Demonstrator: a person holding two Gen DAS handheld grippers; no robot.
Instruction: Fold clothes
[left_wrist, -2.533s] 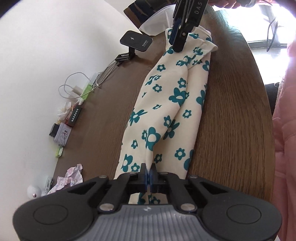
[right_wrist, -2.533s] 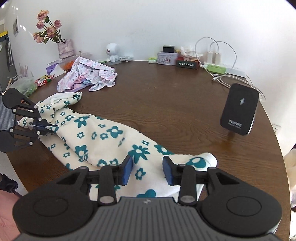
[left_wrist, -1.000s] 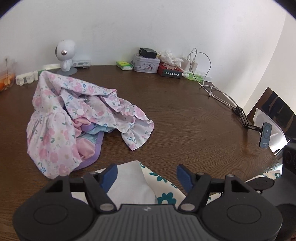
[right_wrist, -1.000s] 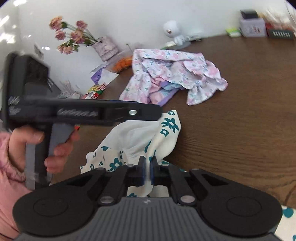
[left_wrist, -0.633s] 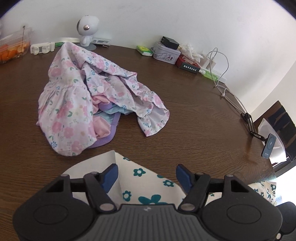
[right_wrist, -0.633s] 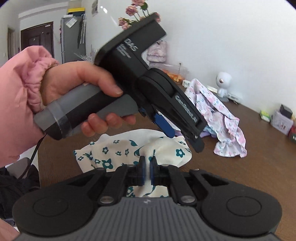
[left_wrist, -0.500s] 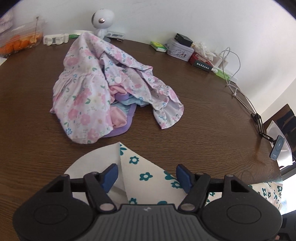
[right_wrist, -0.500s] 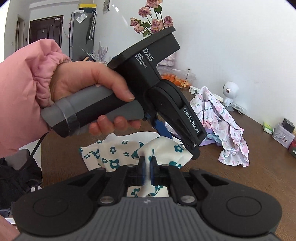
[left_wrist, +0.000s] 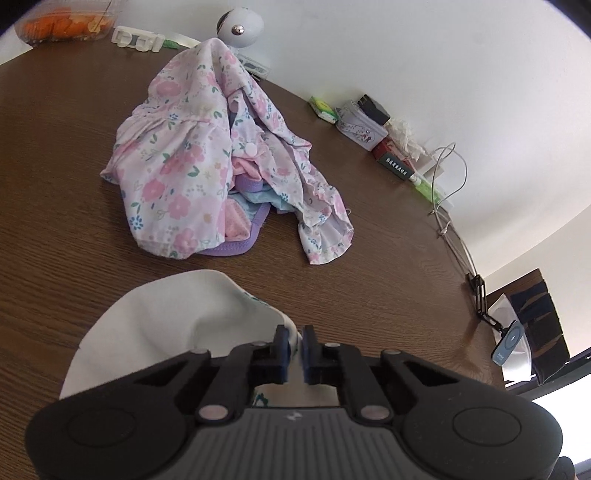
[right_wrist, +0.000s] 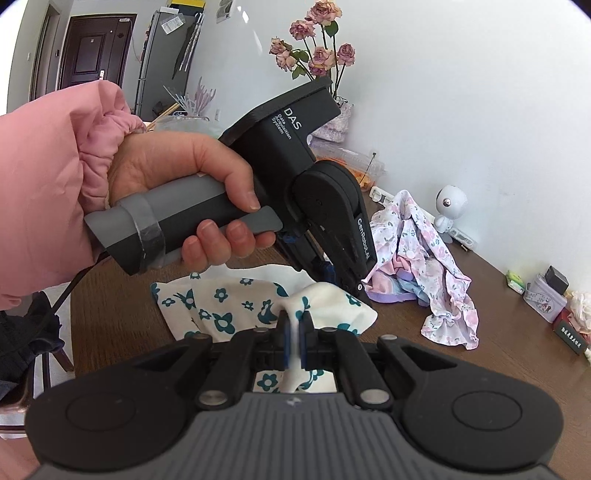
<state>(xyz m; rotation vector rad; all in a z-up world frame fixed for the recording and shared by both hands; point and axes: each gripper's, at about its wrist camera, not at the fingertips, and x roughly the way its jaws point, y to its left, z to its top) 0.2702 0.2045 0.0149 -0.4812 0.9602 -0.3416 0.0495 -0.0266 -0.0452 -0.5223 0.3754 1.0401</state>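
Since half a second ago the left claw (left_wrist: 293, 341) has gone from wide open to pinched tight on a fold of the flowered cloth (left_wrist: 177, 321), so now both claws have a grip on it. That cloth, cream with teal flowers, sits low in the centre of the left wrist view, mostly showing its plain white inside, bunched up on the brown desk (left_wrist: 55, 192) right in front of the claw.

Over in the right wrist view, the right claw (right_wrist: 294, 325) is clamped shut on another pinch of the same cloth (right_wrist: 229, 299), which spreads out to the left of centre with the flower print facing up. A hand (right_wrist: 184, 177) in a puffy pink sleeve (right_wrist: 51, 192) fills the left half of that frame, holding the left claw's grey handle, its tip down on the cloth just beyond the right claw.

Further back on the desk, upper middle of the left view, there's a crumpled heap of pink floral clothes (left_wrist: 207, 170), well apart from the cloth. A small white robot-looking camera (left_wrist: 240, 26) sits behind it by the wall.
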